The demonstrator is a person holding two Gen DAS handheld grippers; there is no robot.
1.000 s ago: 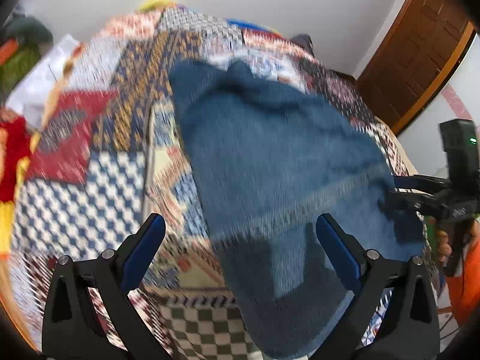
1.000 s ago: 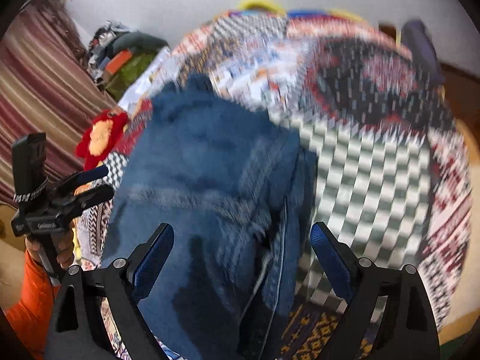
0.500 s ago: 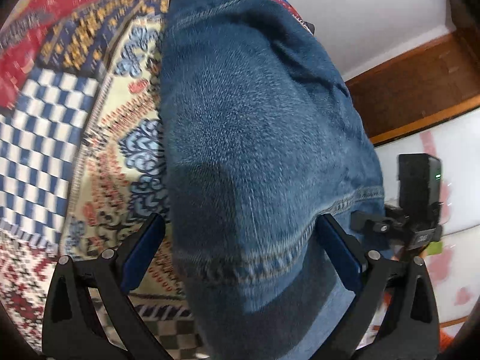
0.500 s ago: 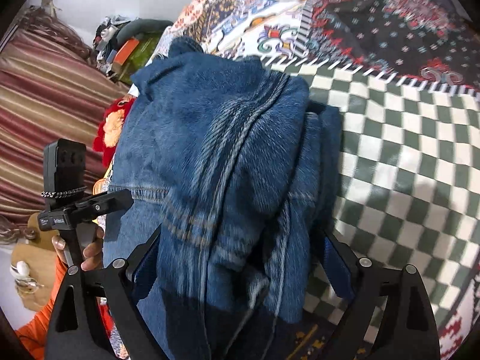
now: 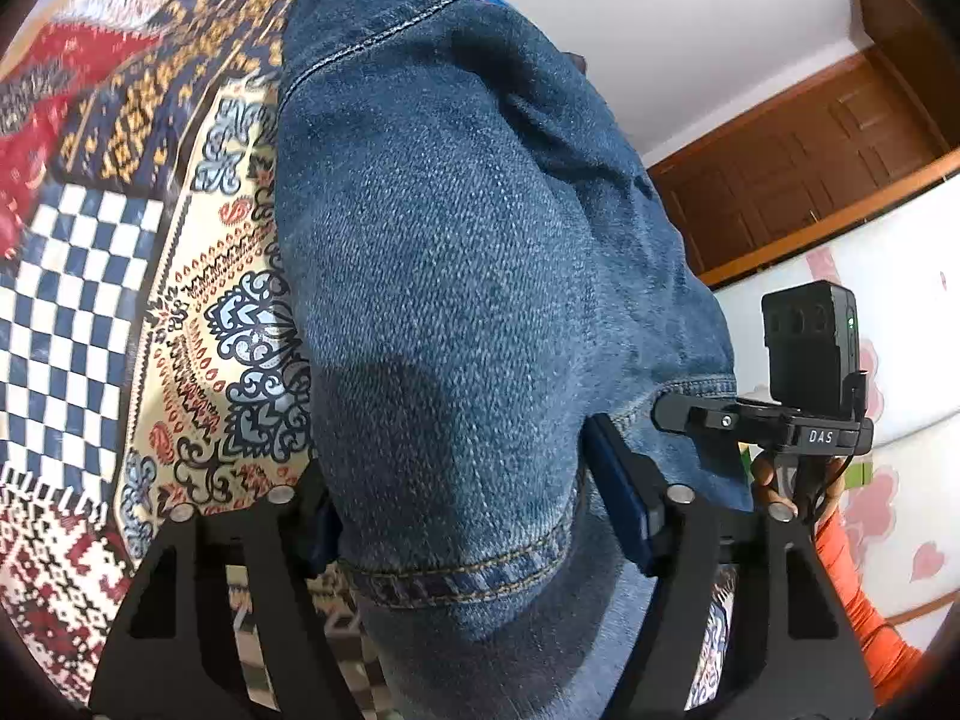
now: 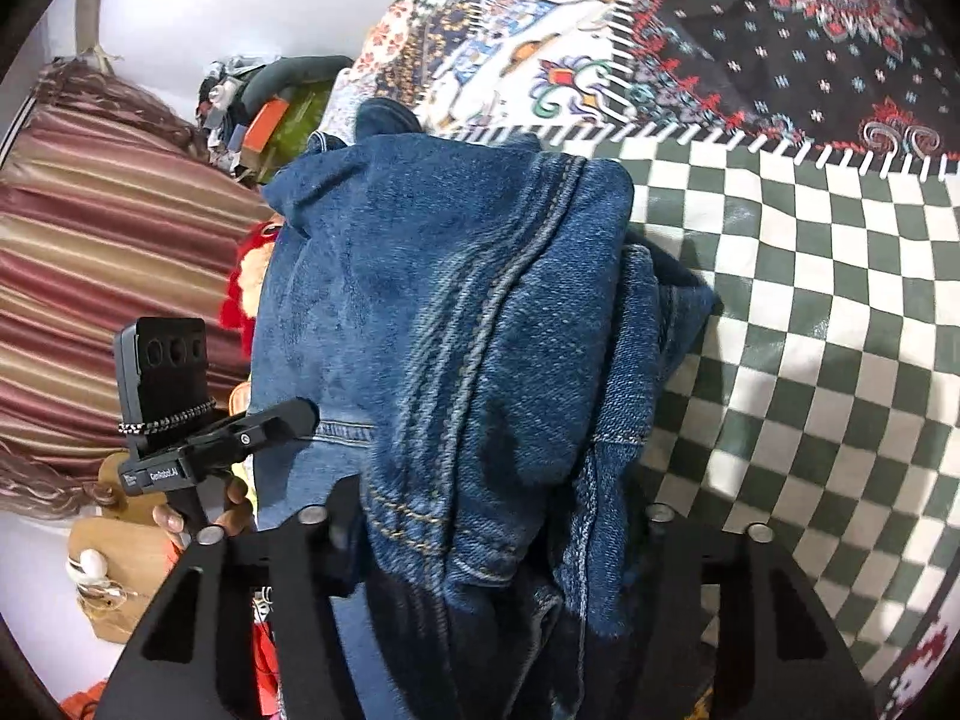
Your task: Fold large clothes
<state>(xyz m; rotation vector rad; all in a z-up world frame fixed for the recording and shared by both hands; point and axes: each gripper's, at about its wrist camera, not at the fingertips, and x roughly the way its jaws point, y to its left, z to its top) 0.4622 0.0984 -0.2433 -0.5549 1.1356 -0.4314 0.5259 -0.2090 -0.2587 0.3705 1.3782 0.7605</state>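
Note:
A folded pair of blue jeans [image 5: 456, 276] lies on a patchwork bedspread [image 5: 90, 276]. My left gripper [image 5: 474, 516] is shut on the jeans' hemmed near edge, with the denim bulging up between its fingers. My right gripper [image 6: 492, 546] is shut on the bunched seamed edge of the same jeans [image 6: 450, 276]. Each gripper shows in the other's view: the right one at the far right of the left wrist view [image 5: 678, 414], the left one at the left of the right wrist view [image 6: 294, 414]. The fingertips are largely buried in cloth.
A green-and-white checked patch of bedspread [image 6: 810, 300] lies right of the jeans. A striped curtain [image 6: 108, 240], a red plush toy [image 6: 246, 276] and a clutter pile [image 6: 258, 114] are at the left. A brown wooden door [image 5: 810, 156] stands behind the bed.
Both grippers moved in onto the jeans' near edge and closed on it from open. The denim now bunches up between the fingers.

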